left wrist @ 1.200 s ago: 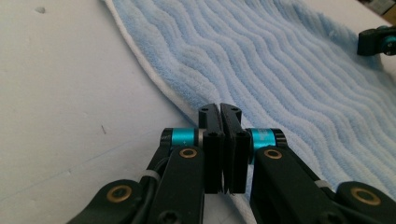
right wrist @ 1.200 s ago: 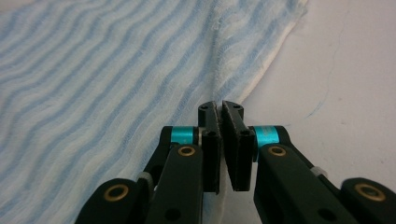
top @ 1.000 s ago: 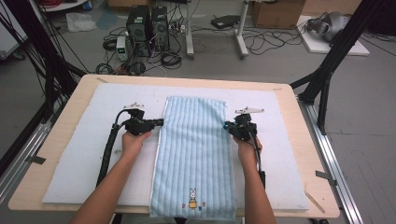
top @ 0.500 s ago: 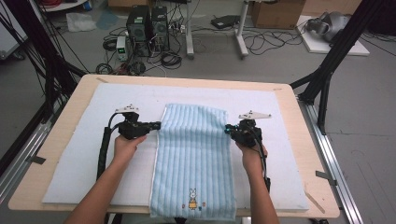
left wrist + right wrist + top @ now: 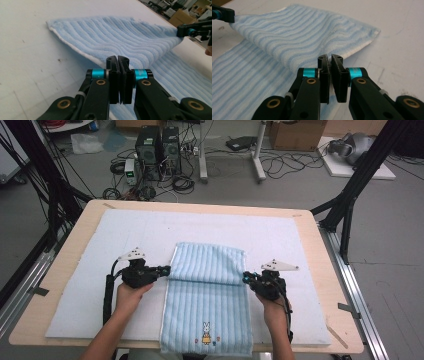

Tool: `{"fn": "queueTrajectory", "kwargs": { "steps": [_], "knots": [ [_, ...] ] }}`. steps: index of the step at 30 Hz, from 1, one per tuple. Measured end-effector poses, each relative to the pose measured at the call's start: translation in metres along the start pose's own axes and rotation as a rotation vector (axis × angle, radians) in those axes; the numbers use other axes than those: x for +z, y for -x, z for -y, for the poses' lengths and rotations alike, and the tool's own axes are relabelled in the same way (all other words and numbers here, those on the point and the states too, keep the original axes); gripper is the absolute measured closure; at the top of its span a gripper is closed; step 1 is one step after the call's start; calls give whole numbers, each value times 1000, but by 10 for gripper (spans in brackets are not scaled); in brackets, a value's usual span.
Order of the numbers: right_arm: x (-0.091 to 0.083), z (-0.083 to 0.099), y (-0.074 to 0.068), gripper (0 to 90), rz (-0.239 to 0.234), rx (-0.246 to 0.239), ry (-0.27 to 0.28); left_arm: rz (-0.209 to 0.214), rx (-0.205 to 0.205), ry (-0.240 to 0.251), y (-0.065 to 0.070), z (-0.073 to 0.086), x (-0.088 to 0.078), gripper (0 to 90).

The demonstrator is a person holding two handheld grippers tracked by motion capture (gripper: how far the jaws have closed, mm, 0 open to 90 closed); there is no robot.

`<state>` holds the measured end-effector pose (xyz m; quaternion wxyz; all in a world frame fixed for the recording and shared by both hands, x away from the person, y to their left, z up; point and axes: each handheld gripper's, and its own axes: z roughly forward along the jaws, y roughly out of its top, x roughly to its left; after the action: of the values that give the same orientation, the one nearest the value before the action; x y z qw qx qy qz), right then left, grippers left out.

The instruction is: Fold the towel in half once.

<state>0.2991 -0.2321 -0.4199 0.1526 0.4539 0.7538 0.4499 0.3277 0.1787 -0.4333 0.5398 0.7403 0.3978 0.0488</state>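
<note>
A light blue striped towel (image 5: pixel 207 310) lies on the white mat (image 5: pixel 90 245), with a small rabbit picture (image 5: pixel 206 336) at its near end. Its far part is doubled back over the rest. My left gripper (image 5: pixel 166 269) is shut on the left corner of that lifted edge, my right gripper (image 5: pixel 246 278) on the right corner. In the left gripper view the jaws (image 5: pixel 117 60) are pressed together over the towel (image 5: pixel 120 37), and the right gripper (image 5: pixel 185 31) holds the far corner. In the right gripper view the jaws (image 5: pixel 330 60) pinch the towel (image 5: pixel 299 32), and the left gripper (image 5: pixel 225 14) shows at the top left.
The mat covers most of a wooden table (image 5: pixel 327 285). Black frame posts (image 5: pixel 350 195) stand at both sides. On the floor beyond are computer towers (image 5: pixel 157 145), cables and a cardboard box (image 5: pixel 295 132). Bare mat lies left and right of the towel.
Both hands have drawn back toward the person with the towel's far edge. The towel lay nearly flat before; now its far part is folded over the near part.
</note>
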Motion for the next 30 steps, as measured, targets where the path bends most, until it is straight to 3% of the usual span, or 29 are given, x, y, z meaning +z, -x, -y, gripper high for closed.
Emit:
{"fn": "queueTrajectory", "kwargs": {
  "steps": [6,15,16,19,22,27,30],
  "knots": [
    [-7,13,-9,848,17,5,-14,16,12,-11,9,20,-7,873],
    [-10,22,-12,808,28,17,-38,6,26,-15,14,26,-7,856],
    [-10,22,-12,800,25,17,-35,-3,18,3,13,25,-8,814],
    [-10,18,-11,732,16,14,-25,-13,-17,36,7,20,-7,547],
    [-11,12,-8,663,18,19,-13,-23,5,37,-1,11,-4,460],
    [-8,0,-5,606,33,14,-12,-63,69,74,-12,-6,1,457],
    [-6,-6,-4,573,37,15,-3,-82,44,70,-21,-15,5,453]
  ]
}}
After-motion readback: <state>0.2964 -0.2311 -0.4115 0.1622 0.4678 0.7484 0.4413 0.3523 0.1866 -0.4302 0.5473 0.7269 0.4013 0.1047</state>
